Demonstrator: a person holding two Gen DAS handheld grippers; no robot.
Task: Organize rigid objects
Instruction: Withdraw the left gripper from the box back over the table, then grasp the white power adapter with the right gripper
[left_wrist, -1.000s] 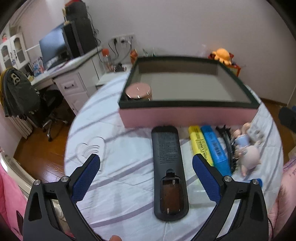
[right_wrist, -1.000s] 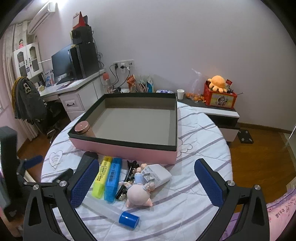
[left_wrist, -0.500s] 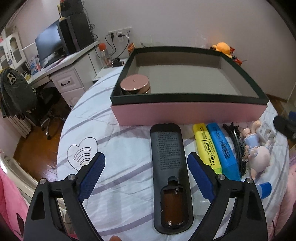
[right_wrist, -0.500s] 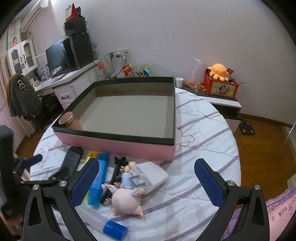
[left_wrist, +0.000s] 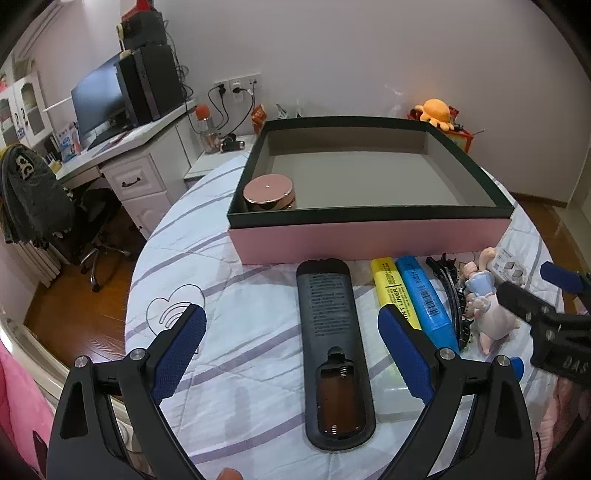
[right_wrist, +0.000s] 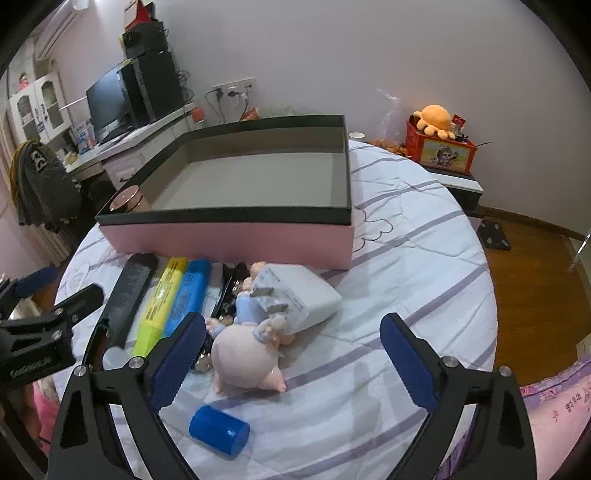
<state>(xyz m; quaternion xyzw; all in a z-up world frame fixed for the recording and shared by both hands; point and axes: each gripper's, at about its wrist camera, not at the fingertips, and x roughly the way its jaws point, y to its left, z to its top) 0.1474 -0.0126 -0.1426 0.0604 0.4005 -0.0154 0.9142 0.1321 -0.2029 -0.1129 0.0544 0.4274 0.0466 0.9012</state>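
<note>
A pink box with a dark rim (left_wrist: 369, 240) (right_wrist: 229, 236) stands on the round table and holds a rose-gold jar (left_wrist: 269, 192) in its near left corner. In front of it lie a black remote (left_wrist: 334, 347) with its battery bay open, a yellow highlighter (left_wrist: 393, 291), a blue highlighter (left_wrist: 424, 299), a black hair clip (left_wrist: 448, 284), a pig figurine (right_wrist: 245, 350), a white charger (right_wrist: 295, 291) and a blue-capped tube (right_wrist: 218, 430). My left gripper (left_wrist: 291, 347) is open, straddling the remote. My right gripper (right_wrist: 293, 354) is open over the pig figurine.
The table has a striped white cloth (right_wrist: 406, 258). A desk with a monitor (left_wrist: 99, 99) and an office chair (left_wrist: 44, 206) stand at the left. A red box with an orange plush (right_wrist: 439, 144) sits on a low cabinet at the back right.
My left gripper has come lower and closer over the remote. My right gripper has moved forward and down toward the pig figurine and charger.
</note>
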